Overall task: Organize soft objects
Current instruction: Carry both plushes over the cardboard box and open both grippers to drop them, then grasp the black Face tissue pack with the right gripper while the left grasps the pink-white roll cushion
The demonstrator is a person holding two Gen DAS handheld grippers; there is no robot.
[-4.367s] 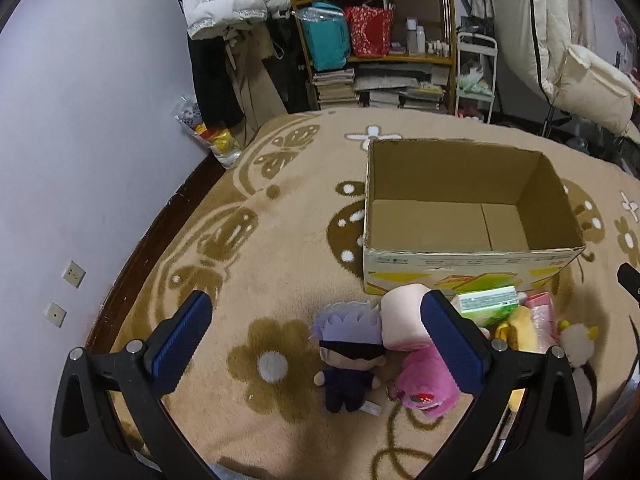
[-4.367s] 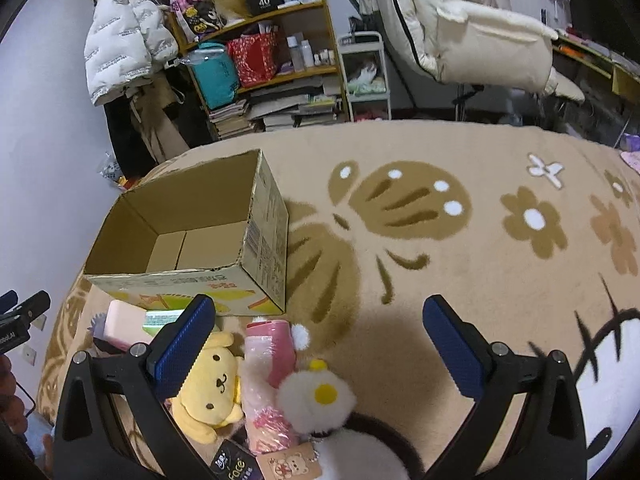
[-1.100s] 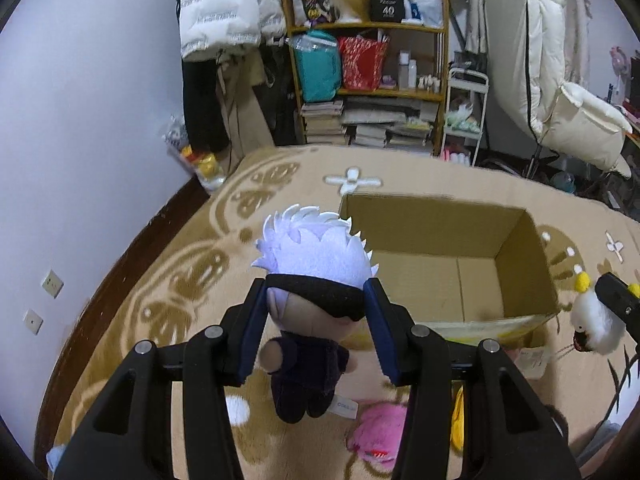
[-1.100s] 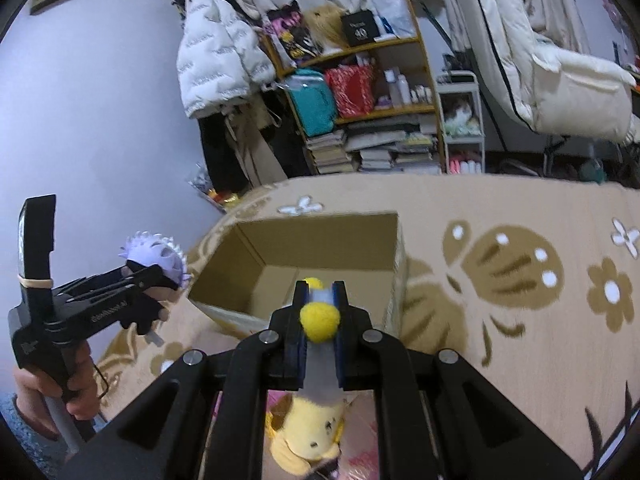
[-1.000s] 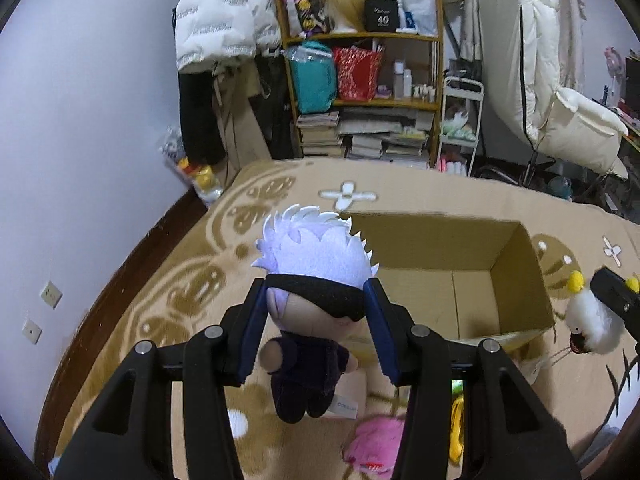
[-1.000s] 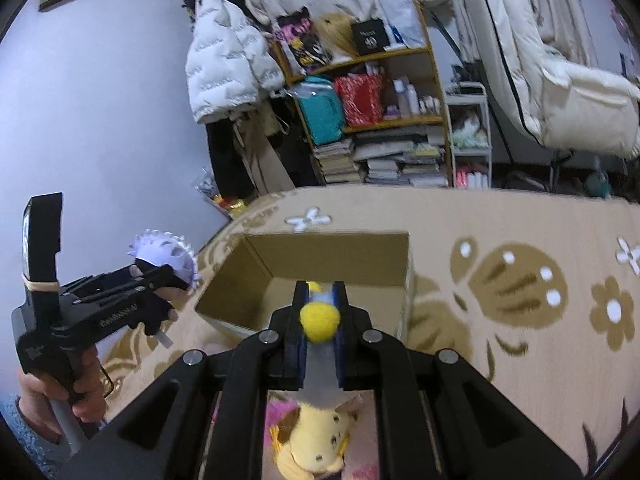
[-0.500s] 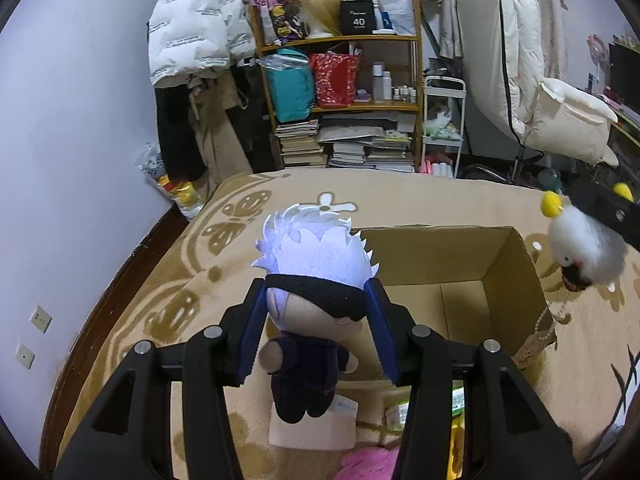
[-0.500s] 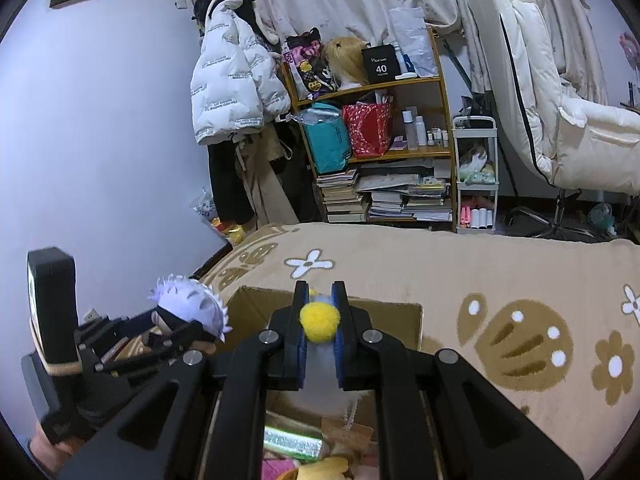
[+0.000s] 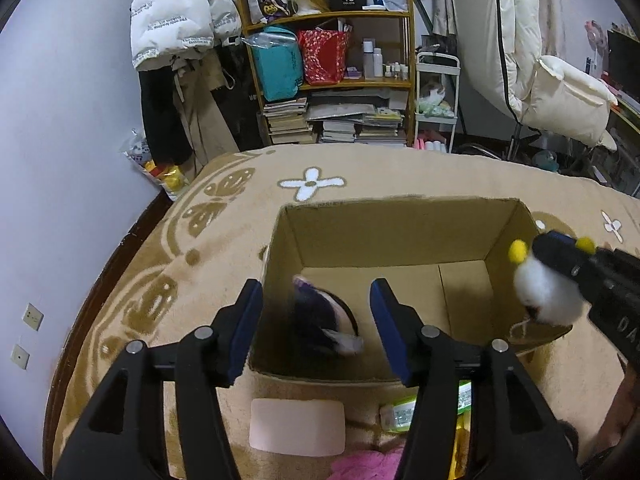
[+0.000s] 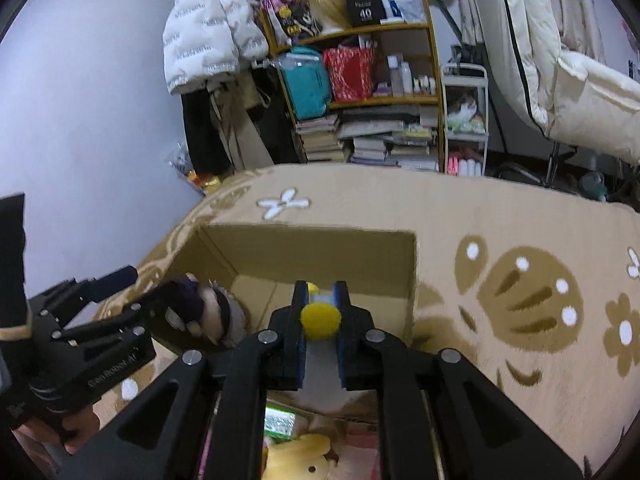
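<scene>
I see the cardboard box [image 9: 400, 236] filling the middle of my left view on the tan rug [image 9: 224, 216]. My left gripper [image 9: 316, 332], low centre, is spread apart with nothing between its pads; the blurred white-haired doll [image 9: 324, 320] sits inside the box beyond it. My right gripper [image 10: 320, 320], bottom centre of its view, is clamped on the white fluffy toy [image 9: 544, 292], at the box's right edge.

Left gripper [image 9: 316, 328] spread above cardboard box [image 9: 394, 220], dark plush doll [image 9: 322, 320] blurred inside
</scene>
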